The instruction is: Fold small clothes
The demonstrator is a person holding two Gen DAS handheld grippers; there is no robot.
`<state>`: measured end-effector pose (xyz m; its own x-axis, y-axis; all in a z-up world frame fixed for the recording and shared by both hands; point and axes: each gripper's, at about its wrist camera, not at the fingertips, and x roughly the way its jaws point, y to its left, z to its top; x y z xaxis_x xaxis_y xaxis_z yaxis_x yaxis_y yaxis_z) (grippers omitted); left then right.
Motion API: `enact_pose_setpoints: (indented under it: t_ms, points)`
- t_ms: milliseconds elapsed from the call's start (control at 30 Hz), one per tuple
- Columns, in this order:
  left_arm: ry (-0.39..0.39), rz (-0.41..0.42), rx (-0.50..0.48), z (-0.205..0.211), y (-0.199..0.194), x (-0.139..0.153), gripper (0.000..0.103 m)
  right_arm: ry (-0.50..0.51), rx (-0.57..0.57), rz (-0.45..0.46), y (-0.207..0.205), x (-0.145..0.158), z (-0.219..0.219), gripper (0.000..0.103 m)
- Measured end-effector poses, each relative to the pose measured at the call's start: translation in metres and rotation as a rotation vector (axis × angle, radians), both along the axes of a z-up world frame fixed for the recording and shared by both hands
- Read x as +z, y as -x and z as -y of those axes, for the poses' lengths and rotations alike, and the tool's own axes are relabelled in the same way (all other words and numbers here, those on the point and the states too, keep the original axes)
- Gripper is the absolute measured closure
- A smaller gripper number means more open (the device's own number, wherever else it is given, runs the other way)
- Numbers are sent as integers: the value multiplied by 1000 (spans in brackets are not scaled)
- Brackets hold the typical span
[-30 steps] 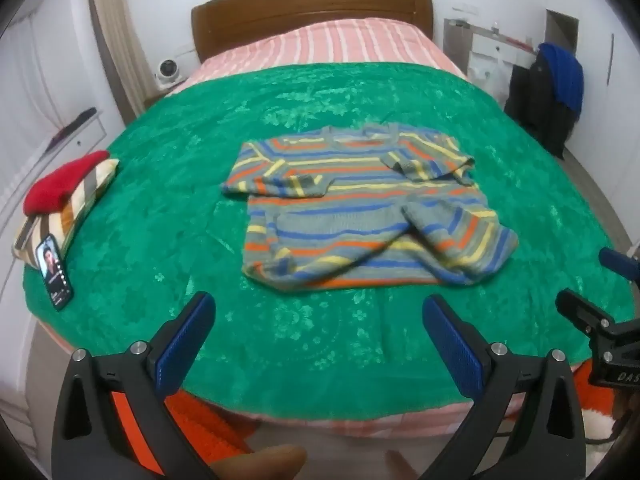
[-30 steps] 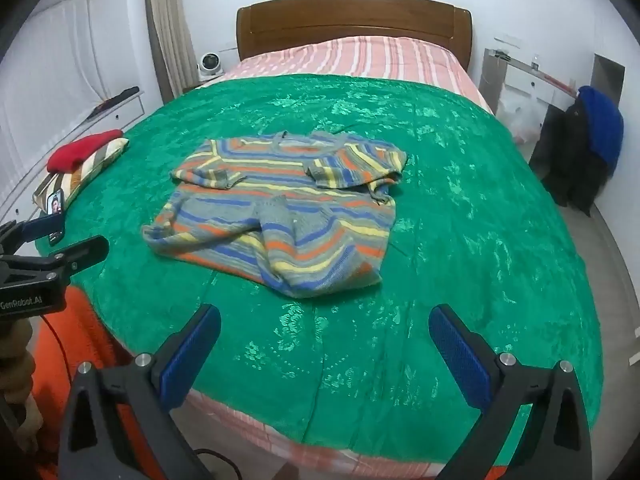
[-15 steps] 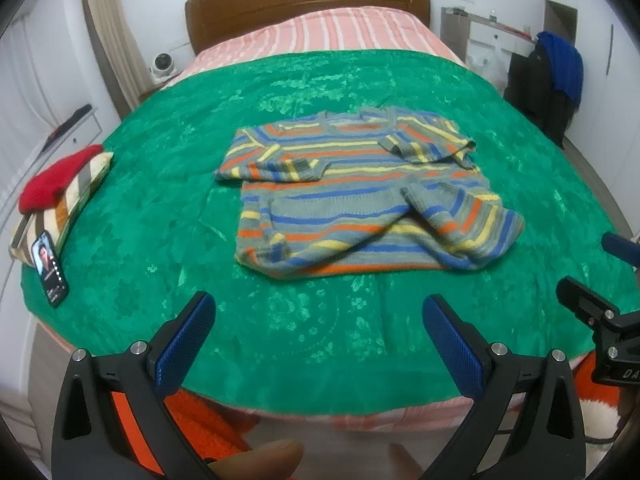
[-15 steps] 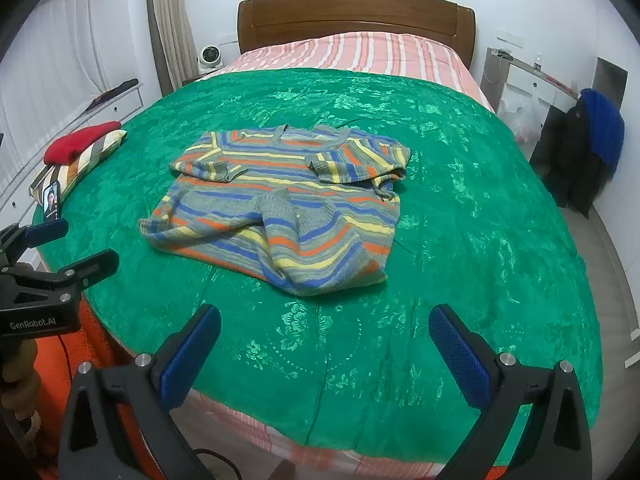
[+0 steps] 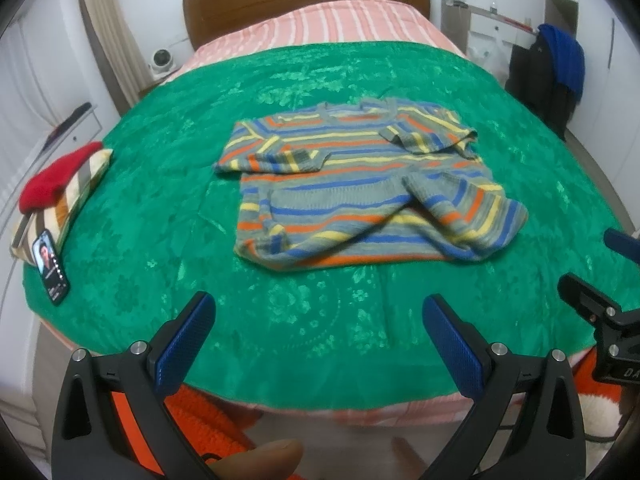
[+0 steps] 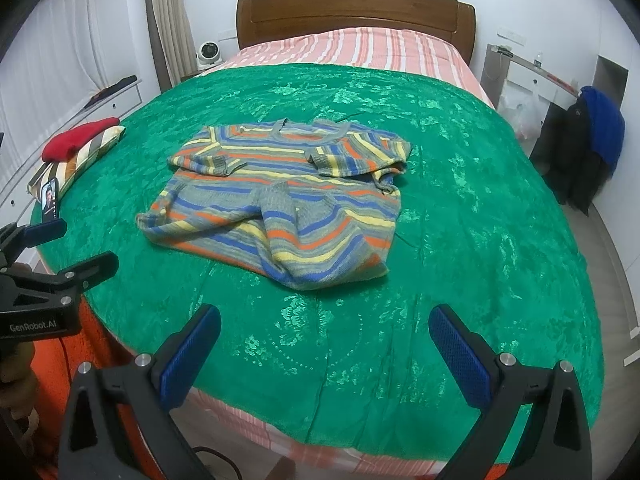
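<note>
Left wrist view: my left gripper [image 5: 316, 324] is spread wide, holding nothing, above the near edge of the green bedspread [image 5: 160, 208]. The striped sweater [image 5: 360, 184] lies mid-bed, sleeves already folded in. I judge the hem-to-collar fold comes next; that calls for reaching in to the near hem. A phone [image 5: 50, 266] and a pillow [image 5: 66, 190] sit well left, no obstruction.

Right wrist view: my right gripper [image 6: 326, 334] is likewise released and empty. Sweater [image 6: 280, 200] ahead, slightly left; path unobstructed.
</note>
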<state>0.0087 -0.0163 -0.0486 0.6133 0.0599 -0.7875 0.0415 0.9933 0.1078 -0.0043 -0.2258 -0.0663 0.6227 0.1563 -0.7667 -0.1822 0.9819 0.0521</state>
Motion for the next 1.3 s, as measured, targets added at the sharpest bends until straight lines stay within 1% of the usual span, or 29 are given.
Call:
enact_pose_setpoints:
  t_ms: [833, 1000, 1133, 1300]
  points:
    - [-20, -46, -30, 4, 3, -4, 0, 23, -23, -2, 0, 1, 4, 0]
    - [-26, -61, -36, 6, 2, -6, 0, 42, -47, 7, 0, 3, 5, 0]
    - [-14, -83, -38, 5, 1, -8, 0, 53, -66, 0, -1, 3, 7, 0]
    - [-9, -77, -34, 3, 1, -6, 0, 102, -113, 9, -2, 6, 10, 0]
